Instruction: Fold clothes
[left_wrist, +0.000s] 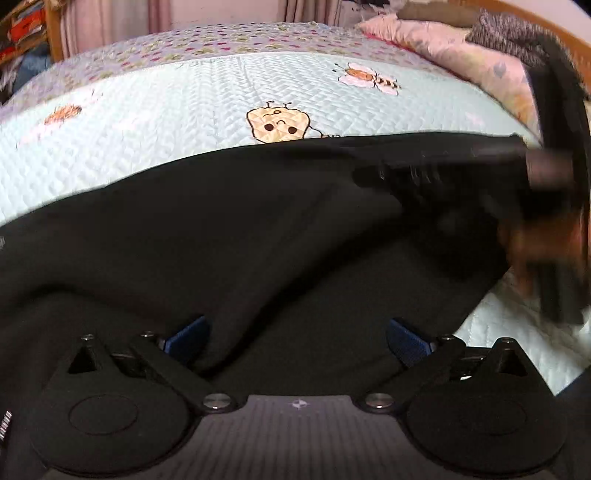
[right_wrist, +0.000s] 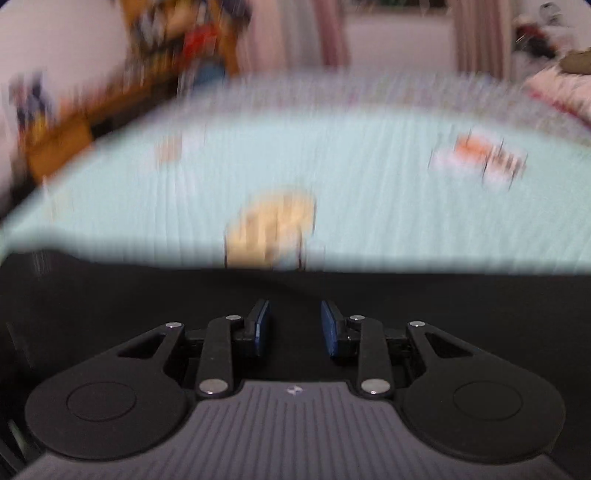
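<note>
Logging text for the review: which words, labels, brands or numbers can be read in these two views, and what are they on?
No readable text in either view.
Left gripper base: a small pale emblem, no letters.
Right gripper base: the same emblem, no letters.
Quilt: cartoon figures only, no words.
Black garment: no label showing.

Soft, even indoor light, no glare. Right wrist view is badly motion-smeared across the bed (right_wrist: 369, 166); left wrist view mostly sharp, blurred at its right edge, fisheye-bowed.

Both wrist views low, close over black garment (left_wrist: 258, 240) — shared quilt (right_wrist: 332, 147) beyond
</note>
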